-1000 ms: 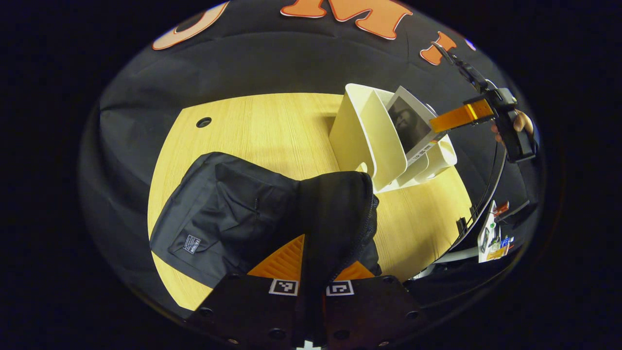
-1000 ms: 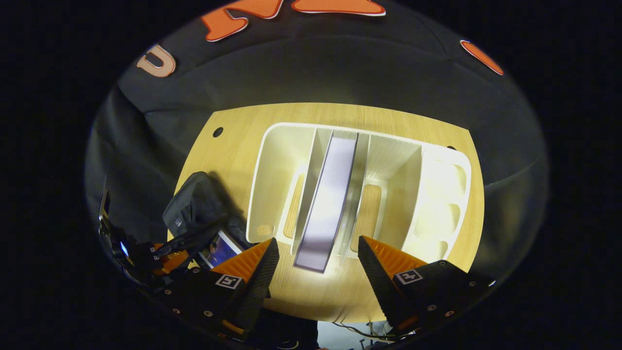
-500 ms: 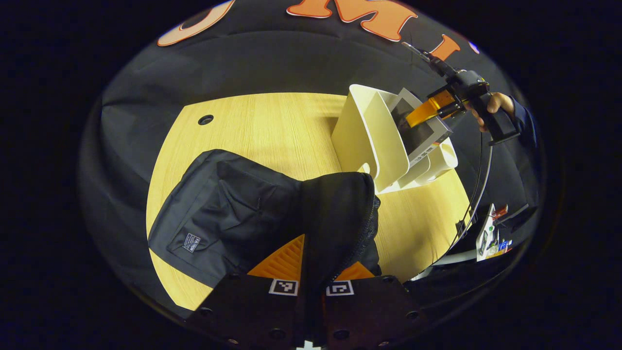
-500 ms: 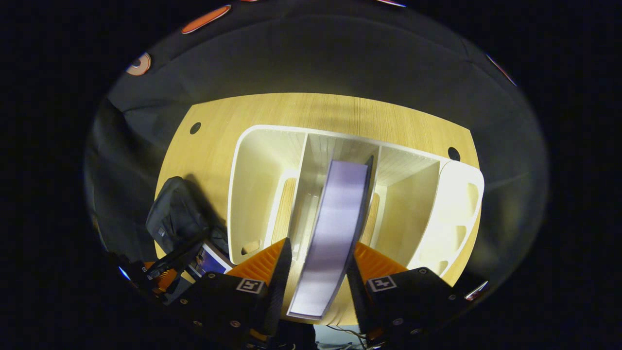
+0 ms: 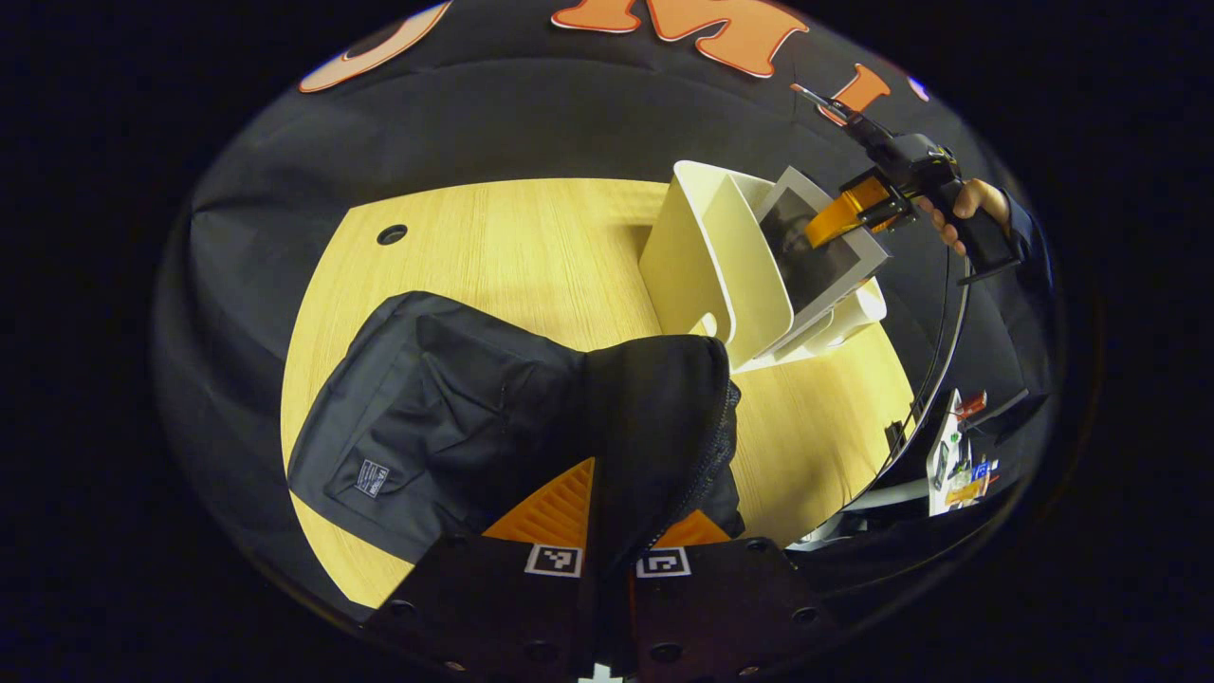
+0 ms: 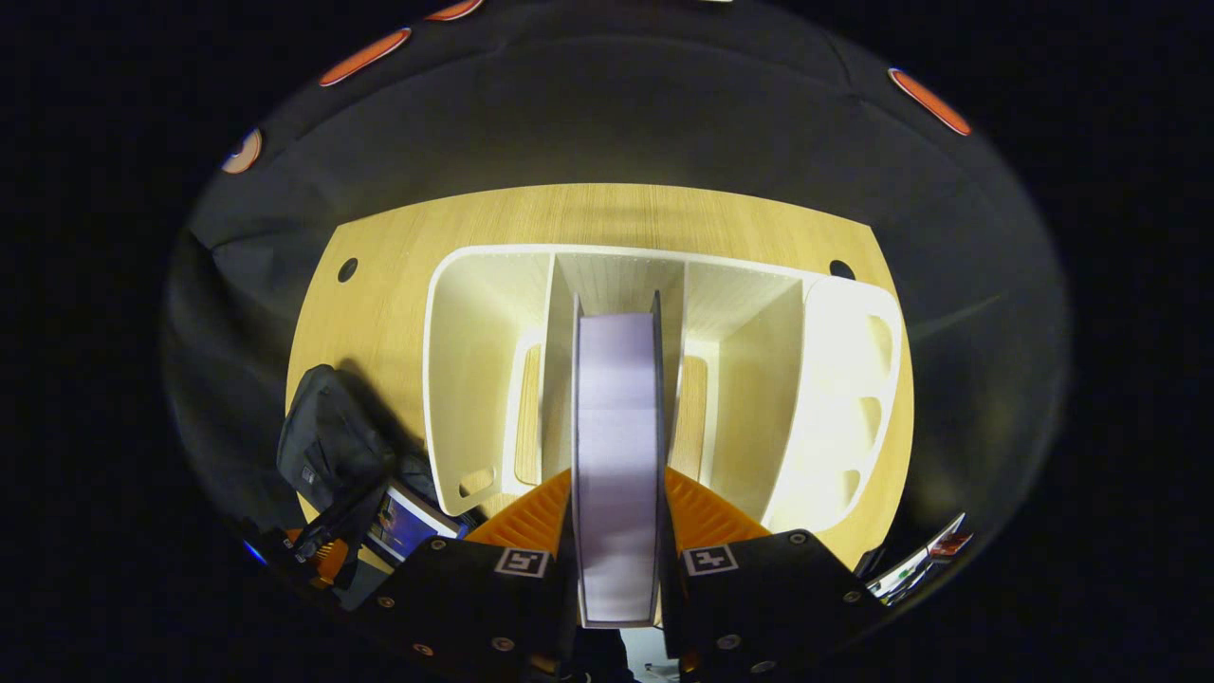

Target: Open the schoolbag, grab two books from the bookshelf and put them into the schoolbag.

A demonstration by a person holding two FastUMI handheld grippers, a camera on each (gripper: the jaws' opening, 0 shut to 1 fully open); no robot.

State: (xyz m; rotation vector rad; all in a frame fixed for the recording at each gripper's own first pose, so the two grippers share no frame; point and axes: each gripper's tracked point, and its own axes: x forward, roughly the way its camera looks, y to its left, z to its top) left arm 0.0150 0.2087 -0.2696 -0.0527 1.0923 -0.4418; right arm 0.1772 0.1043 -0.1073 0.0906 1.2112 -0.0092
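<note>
While the left claw (image 5: 610,517) is pinching a raised fold of the black schoolbag (image 5: 455,417) between its two fingers, the bag's opened flap is standing up from the wooden counter (image 5: 512,247) with its zipper edge running down the right side of the fold. The rest of the schoolbag is lying flat on the counter to the left, a small label showing on its front pocket. Beyond it, the white bookshelf (image 5: 711,266) is sitting toward the counter's far right, well apart from the bag. In the right gripper view, the right claw (image 6: 616,517) is clamped on a book (image 6: 616,427), both fingers pressing on its covers as the pale page edge is facing the camera; the book is standing in the middle compartment of the bookshelf (image 6: 474,360), between two upright dividers. In the left gripper view, that same book (image 5: 820,251) is leaning out of the shelf's top, gripped by the right claw (image 5: 839,213), which a hand (image 5: 972,204) is holding from the right. Another book (image 6: 408,522) with a dark blue cover is lying at the schoolbag (image 6: 327,446), by the left claw's side in the right gripper view.
</note>
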